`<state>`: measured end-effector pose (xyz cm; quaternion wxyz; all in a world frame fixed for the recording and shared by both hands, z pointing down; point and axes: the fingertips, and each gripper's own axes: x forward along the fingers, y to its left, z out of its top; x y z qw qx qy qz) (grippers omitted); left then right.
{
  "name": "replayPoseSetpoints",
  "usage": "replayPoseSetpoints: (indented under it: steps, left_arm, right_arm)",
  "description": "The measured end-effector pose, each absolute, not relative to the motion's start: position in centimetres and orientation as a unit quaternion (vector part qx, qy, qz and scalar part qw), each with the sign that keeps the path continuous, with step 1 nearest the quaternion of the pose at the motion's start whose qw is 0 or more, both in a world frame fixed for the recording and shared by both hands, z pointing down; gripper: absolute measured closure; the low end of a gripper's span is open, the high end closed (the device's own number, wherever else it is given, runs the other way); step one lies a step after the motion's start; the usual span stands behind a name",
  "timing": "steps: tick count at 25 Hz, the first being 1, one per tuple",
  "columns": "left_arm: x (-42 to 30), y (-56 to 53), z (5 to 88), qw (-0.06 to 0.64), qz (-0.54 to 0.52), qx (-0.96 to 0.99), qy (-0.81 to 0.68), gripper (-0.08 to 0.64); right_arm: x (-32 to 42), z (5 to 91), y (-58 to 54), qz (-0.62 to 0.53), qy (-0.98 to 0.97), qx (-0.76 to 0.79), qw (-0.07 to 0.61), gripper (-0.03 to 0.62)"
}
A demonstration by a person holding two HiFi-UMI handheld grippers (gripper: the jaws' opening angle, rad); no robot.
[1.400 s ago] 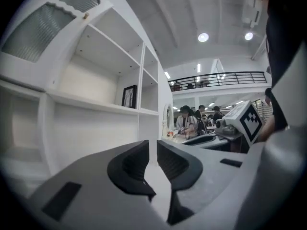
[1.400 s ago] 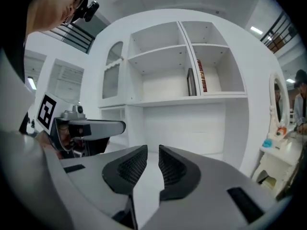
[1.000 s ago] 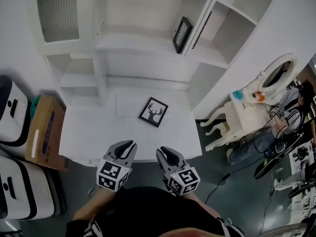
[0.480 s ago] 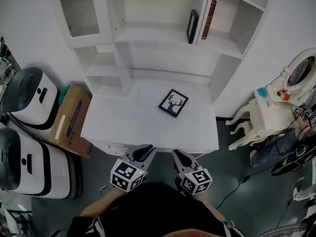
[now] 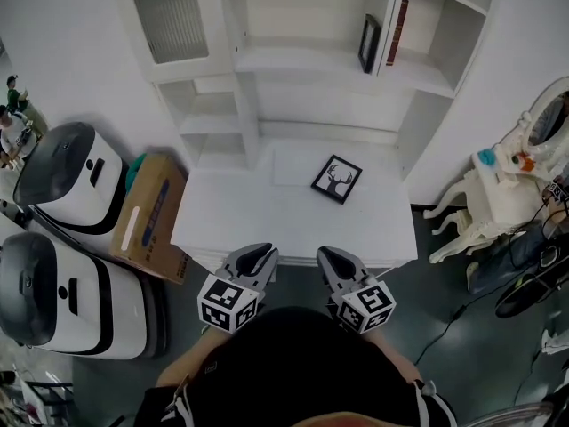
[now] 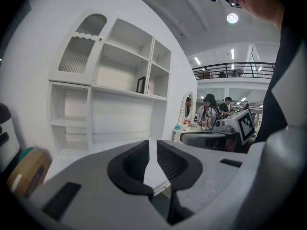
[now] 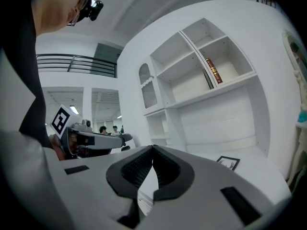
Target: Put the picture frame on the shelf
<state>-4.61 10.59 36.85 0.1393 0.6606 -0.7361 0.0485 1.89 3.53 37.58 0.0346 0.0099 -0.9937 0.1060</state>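
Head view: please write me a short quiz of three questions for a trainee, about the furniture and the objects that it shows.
1. True or false: the deer picture frame lies flat on the white table.
2. Which thing stands just right of the black upright frame on the shelf? A: a reddish book. B: a vase. C: a clock.
3. Short answer: what brown thing sits on the floor at the table's left side?
Key: 1 true; 2 A; 3 a cardboard box.
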Motion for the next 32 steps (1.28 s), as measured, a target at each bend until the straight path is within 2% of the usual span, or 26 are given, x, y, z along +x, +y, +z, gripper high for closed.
replayPoseSetpoints:
  steps: [12, 32]
  left_arm:
    - [-8.5, 13.6, 36.7, 0.135, 0.013, 0.635, -0.761, 0.506]
    - [-8.9, 13.8, 37.8, 0.145, 0.014, 0.63, -0.763, 0.506]
  right_arm:
    - [0.4, 38.3, 4.0, 0.101, -0.993, 0.028, 0.054, 0.574]
    - [-0.7, 39.1, 4.6, 0.099, -0.992, 0.011, 0.08, 0.574]
